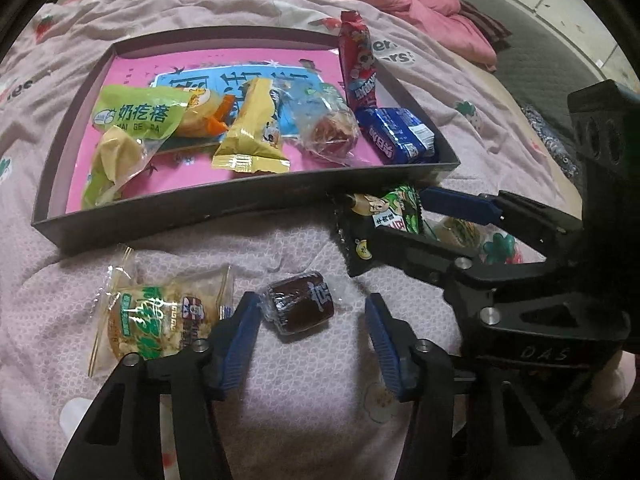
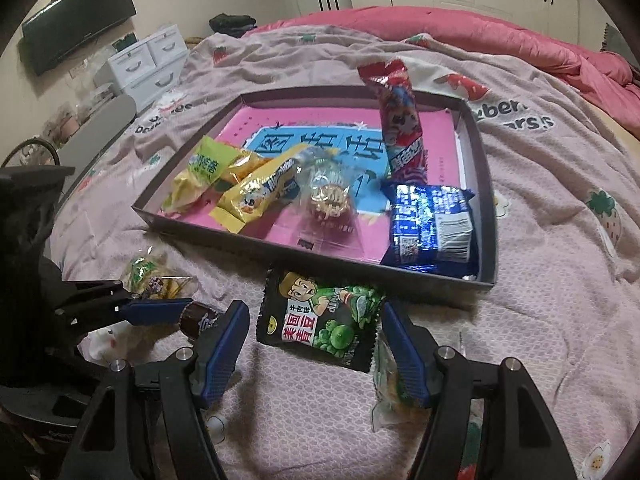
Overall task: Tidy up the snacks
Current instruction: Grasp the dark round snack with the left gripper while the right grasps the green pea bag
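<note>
A grey shallow box [image 1: 248,200] [image 2: 486,208] on the bed holds several snack packets. My left gripper [image 1: 310,312] is open around a dark brown wrapped sweet [image 1: 298,304] lying on the blanket; the left finger touches its wrapper. A clear packet with green print [image 1: 160,316] lies just left of it. My right gripper [image 2: 314,328] [image 1: 400,216] is open around a black-and-green pea packet [image 2: 320,320] [image 1: 376,220] lying on the blanket before the box. In the right wrist view the left gripper [image 2: 160,312] and the brown sweet [image 2: 200,318] show at the left.
In the box lie a blue packet [image 2: 432,232], a red upright packet [image 2: 400,128], yellow and green packets [image 2: 240,188] and a clear-wrapped cake [image 2: 330,196]. A clear packet [image 2: 394,388] lies under my right finger. A pink quilt [image 2: 500,36] lies behind; white drawers [image 2: 148,64] stand far left.
</note>
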Available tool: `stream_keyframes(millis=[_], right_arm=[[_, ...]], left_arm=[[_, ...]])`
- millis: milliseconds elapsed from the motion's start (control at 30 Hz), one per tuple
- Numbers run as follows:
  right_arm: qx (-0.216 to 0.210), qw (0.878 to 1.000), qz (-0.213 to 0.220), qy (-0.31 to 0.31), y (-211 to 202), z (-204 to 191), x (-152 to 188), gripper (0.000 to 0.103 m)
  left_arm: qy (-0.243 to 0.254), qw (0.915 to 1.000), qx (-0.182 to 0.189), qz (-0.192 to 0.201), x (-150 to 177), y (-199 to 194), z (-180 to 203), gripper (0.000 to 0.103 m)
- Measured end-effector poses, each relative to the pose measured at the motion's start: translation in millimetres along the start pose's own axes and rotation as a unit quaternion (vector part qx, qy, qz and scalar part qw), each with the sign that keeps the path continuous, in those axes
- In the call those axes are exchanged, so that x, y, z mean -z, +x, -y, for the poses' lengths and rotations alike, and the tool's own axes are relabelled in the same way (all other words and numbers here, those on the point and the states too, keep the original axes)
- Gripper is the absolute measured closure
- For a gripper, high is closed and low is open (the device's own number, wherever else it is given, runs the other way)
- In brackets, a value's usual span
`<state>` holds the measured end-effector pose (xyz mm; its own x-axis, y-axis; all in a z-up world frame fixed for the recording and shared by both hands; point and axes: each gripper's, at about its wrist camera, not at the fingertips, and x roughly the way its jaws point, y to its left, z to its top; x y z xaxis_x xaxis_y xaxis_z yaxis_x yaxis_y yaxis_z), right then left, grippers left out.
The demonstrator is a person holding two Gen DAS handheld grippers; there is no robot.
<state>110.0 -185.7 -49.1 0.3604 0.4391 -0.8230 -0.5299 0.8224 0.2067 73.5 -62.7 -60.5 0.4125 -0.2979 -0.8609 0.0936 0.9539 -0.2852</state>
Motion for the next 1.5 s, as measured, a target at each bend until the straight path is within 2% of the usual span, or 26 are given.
stream_keyframes(millis=[267, 400, 667, 867, 933, 1100, 1200, 1500], right_arm=[[-0.019, 0.999, -0.016, 0.027, 17.3, 4.9, -6.1, 0.035], [0.000, 1.000, -0.025, -0.001, 25.5, -5.5, -6.7, 0.034], [0.015, 0.999, -0.033, -0.016, 35.7, -10.1, -5.7, 0.032], [0.039, 0.998, -0.035, -0.046, 35.3, -16.5, -4.4, 0.041], [0.035, 0.998, -0.029, -0.044, 29.5, -15.0, -4.3, 0.048], [0.019, 0.999, -0.020, -0.032, 18.1, -8.6, -1.5, 0.048], [-0.008, 1.000, 0.004, -0.016, 5.0, -5.0, -3.4, 0.048], [-0.030, 0.997, 0.066, 0.019, -24.2, 9.1, -10.7, 0.048]], left_arm=[[0.000, 1.0000, -0.004, -0.001, -2.1, -0.8, -4.2, 0.062], [0.006, 1.0000, -0.007, -0.003, -1.5, -0.9, -5.5, 0.066], [0.029, 0.9994, -0.018, -0.005, 4.6, -1.3, 0.4, 0.067], [0.024, 0.9996, -0.016, -0.003, 4.3, -0.5, 1.9, 0.067], [0.024, 0.9995, -0.018, -0.005, 4.1, -1.2, 1.2, 0.067], [0.020, 0.9997, -0.014, -0.003, 6.6, -6.4, -2.5, 0.067], [0.018, 0.9998, -0.008, 0.003, 5.9, -11.2, -3.7, 0.067], [0.020, 0.9993, 0.016, 0.028, 3.9, -31.4, -2.5, 0.067]])
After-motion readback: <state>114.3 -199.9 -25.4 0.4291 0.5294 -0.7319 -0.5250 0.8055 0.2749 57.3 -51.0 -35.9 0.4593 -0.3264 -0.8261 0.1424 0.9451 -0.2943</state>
